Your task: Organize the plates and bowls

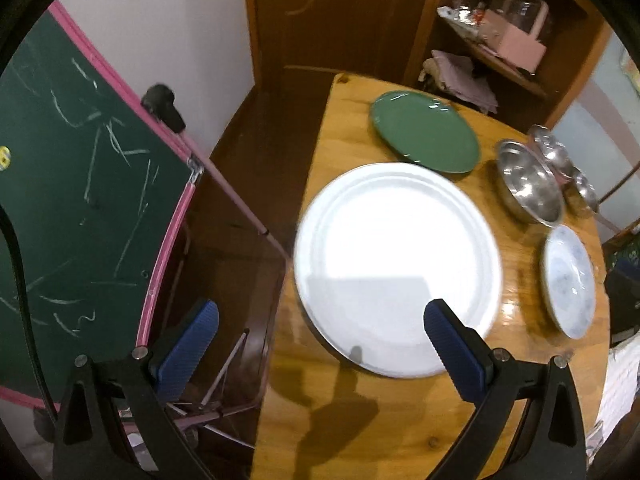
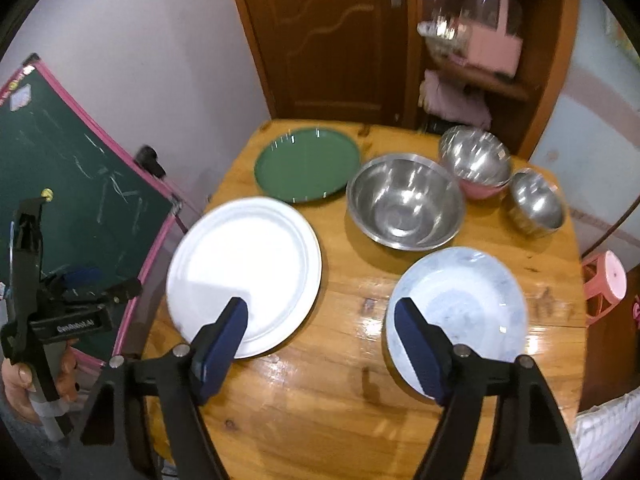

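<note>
On the round wooden table [image 2: 340, 400] lie a large white plate [image 2: 244, 272], a green plate [image 2: 307, 170] behind it, and a pale blue marbled plate [image 2: 472, 304] at the right. A large steel bowl [image 2: 404, 200], a steel bowl stacked in a pink one [image 2: 476, 160] and a small steel bowl [image 2: 536, 204] stand at the back right. My right gripper [image 2: 322, 320] is open above the table between the white and marbled plates. My left gripper [image 1: 320, 332] is open at the table's left edge, near the white plate [image 1: 396, 268]. The green plate [image 1: 424, 136] is beyond.
A green chalkboard with a pink frame [image 1: 80, 200] stands left of the table. A wooden door [image 2: 332, 40] and a shelf with a pink appliance [image 2: 492, 40] are behind. A pink stool [image 2: 604, 284] is at the right. The left gripper shows in the right wrist view [image 2: 80, 280].
</note>
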